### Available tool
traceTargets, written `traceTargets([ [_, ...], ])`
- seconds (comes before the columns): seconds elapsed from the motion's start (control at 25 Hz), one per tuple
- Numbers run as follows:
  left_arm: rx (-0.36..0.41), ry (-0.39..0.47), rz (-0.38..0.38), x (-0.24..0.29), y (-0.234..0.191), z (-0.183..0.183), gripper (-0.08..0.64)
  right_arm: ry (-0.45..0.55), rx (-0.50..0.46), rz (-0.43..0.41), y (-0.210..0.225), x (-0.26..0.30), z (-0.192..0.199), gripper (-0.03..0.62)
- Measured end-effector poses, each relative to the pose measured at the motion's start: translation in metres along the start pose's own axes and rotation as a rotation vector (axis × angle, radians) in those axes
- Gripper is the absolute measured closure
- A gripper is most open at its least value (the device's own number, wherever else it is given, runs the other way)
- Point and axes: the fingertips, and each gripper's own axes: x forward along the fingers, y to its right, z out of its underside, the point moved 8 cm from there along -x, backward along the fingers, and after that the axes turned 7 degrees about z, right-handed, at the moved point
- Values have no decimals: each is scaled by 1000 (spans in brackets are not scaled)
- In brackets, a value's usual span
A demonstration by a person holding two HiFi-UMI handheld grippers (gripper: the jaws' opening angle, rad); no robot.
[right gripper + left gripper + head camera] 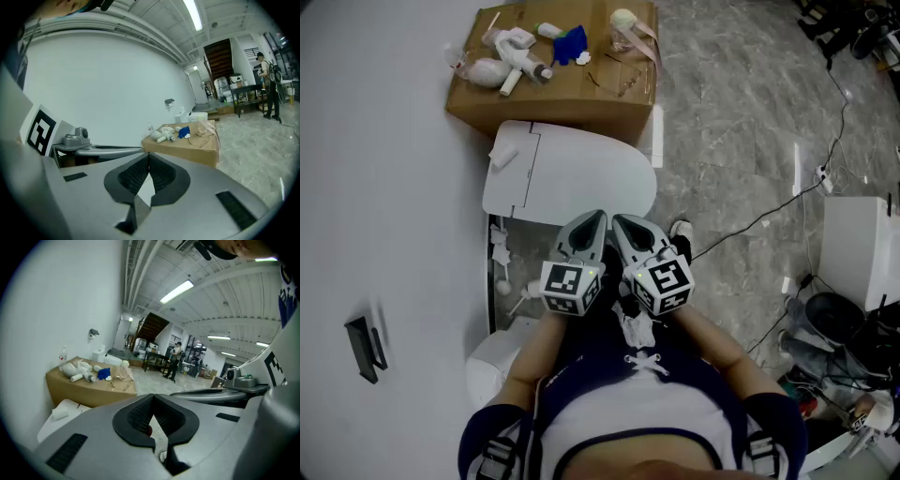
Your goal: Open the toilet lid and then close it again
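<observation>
- White plastic toilet lid point(581, 178) lies flat on the bowl, just ahead of both tongs; not lifted yet.
- Left tongs point(596, 219) and right tongs point(621, 223): jaws fully together, nothing in either, side by side over the lid's near edge.
- Risk: closed jaws likely can't catch the rim and would skate on the smooth plastic.
- Risk: a thin pinch on a glossy edge could slip mid-swing, so the lid drops and slams.
- Risk: the tongs are nearly touching and may knock each other.
- Cardboard box point(553, 98) sits just beside the toilet; a wide swing could hit it.
</observation>
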Motion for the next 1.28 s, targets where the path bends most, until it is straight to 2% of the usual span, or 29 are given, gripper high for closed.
traceTargets([
  [0.24,-14,-40,14,20,13,12,554,-81,67,-7,29,1,19,584],
  [0.48,-42,-120,24,36,8,30,554,-121,158,-18,51,14,41,584],
  [0.76,-69,-226,56,75,-7,54,554,-271,297,-12,95,51,99,581],
  [1.08,-64,-341,99,131,-18,80,554,-355,488,48,153,81,159,581],
  [1.28,-76,-403,142,161,-20,97,554,-391,627,123,188,92,195,580],
])
